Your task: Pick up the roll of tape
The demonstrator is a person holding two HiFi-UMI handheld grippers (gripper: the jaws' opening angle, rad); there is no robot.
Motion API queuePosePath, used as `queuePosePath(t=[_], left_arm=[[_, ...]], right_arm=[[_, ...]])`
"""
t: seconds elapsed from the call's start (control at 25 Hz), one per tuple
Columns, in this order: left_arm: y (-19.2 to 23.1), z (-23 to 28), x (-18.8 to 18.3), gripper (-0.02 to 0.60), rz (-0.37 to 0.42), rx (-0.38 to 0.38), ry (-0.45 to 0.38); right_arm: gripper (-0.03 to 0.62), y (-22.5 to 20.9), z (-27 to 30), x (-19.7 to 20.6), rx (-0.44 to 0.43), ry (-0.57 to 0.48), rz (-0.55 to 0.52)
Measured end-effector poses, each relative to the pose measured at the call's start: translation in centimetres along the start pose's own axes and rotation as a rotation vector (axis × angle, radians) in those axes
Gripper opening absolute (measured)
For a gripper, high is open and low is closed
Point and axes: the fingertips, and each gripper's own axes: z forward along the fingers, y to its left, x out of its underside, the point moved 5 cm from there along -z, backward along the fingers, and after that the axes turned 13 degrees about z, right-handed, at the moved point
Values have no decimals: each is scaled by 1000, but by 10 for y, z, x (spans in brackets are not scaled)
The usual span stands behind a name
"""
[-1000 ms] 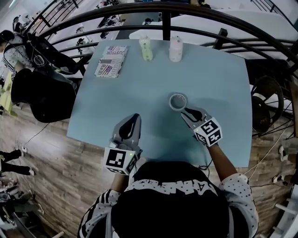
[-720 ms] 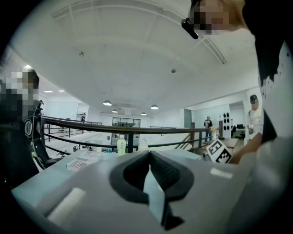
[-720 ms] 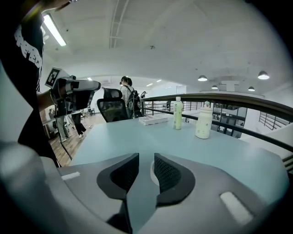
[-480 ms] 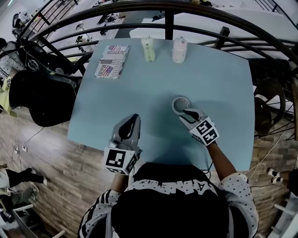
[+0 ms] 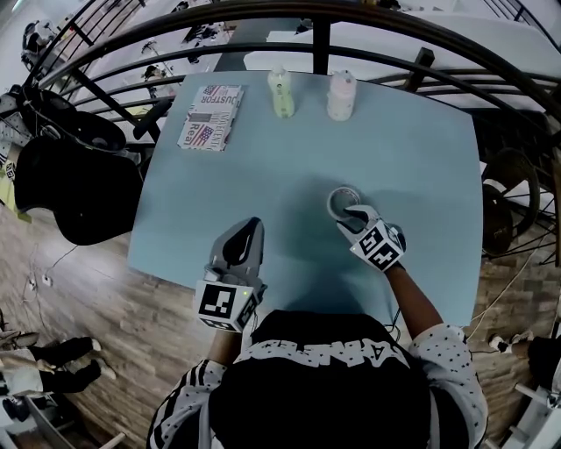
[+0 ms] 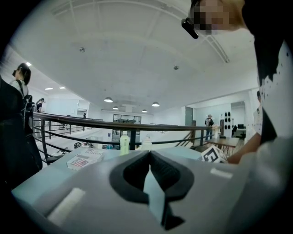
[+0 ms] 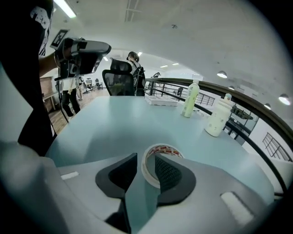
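The roll of tape (image 5: 341, 195) lies flat on the light blue table (image 5: 263, 175), right of the middle; in the right gripper view the tape (image 7: 163, 149) is a pale ring with red print. My right gripper (image 5: 350, 214) tilts down onto its near side. Its jaws have just been opening, and the roll's near wall now stands between them. One pad (image 7: 167, 172) is inside the hole, the other outside with a gap, so the right gripper (image 7: 146, 158) is open. My left gripper (image 5: 248, 226) hovers near the table's front edge with its tips together; in its own view the left gripper (image 6: 149, 153) holds nothing.
At the table's far edge stand a green bottle (image 5: 281, 92) and a white bottle (image 5: 341, 95), with a printed packet (image 5: 210, 116) to their left. A black railing (image 5: 316, 17) curves behind the table. A black chair (image 5: 74, 188) stands at the left.
My right gripper has dropped and rolled onto the tape's near side, its jaws spreading wider around the roll's wall. The left gripper has barely shifted.
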Motion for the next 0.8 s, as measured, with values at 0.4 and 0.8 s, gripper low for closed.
queuePosePath(t=[0.4,0.8], left_arm=[[9,-3,8,0,-6,-30,15],[9,-4,8,0,-11,-37,17]], right_arm=[[150,-4,26,15,-15,106,-10],[143,-8,34,15,-34,132,-11]])
